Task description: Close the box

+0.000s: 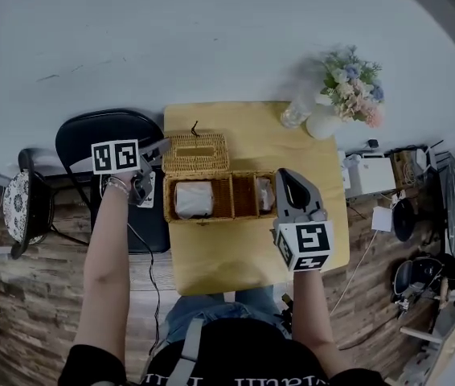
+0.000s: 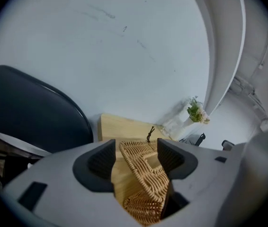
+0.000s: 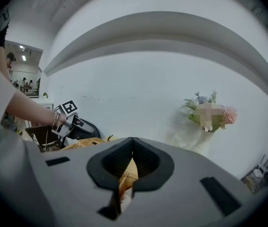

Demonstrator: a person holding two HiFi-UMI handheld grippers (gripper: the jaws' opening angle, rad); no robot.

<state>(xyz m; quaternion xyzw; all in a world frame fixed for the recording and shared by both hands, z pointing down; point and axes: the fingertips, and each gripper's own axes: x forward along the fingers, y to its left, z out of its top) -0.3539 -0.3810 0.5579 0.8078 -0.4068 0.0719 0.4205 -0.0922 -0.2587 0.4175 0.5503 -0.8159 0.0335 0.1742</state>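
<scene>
A wicker box (image 1: pixel 239 198) sits on the wooden table (image 1: pixel 252 135) with a white packet (image 1: pixel 194 199) in its left compartment. Its lid (image 1: pixel 196 153) is swung back behind it, a dark loop on the far edge. My left gripper (image 1: pixel 161 147) is at the lid's left end. In the left gripper view the jaws (image 2: pixel 135 150) are partly closed with the tilted lid (image 2: pixel 143 174) between them. My right gripper (image 1: pixel 282 174) hangs over the box's right end. Its tips (image 3: pixel 132 141) meet, and a strip of wicker (image 3: pixel 127 178) shows below them.
A white vase of flowers (image 1: pixel 342 95) and a glass (image 1: pixel 294 115) stand at the table's far right corner. A black chair (image 1: pixel 91 135) stands left of the table. Boxes and cables lie on the floor at right. A white wall is behind the table.
</scene>
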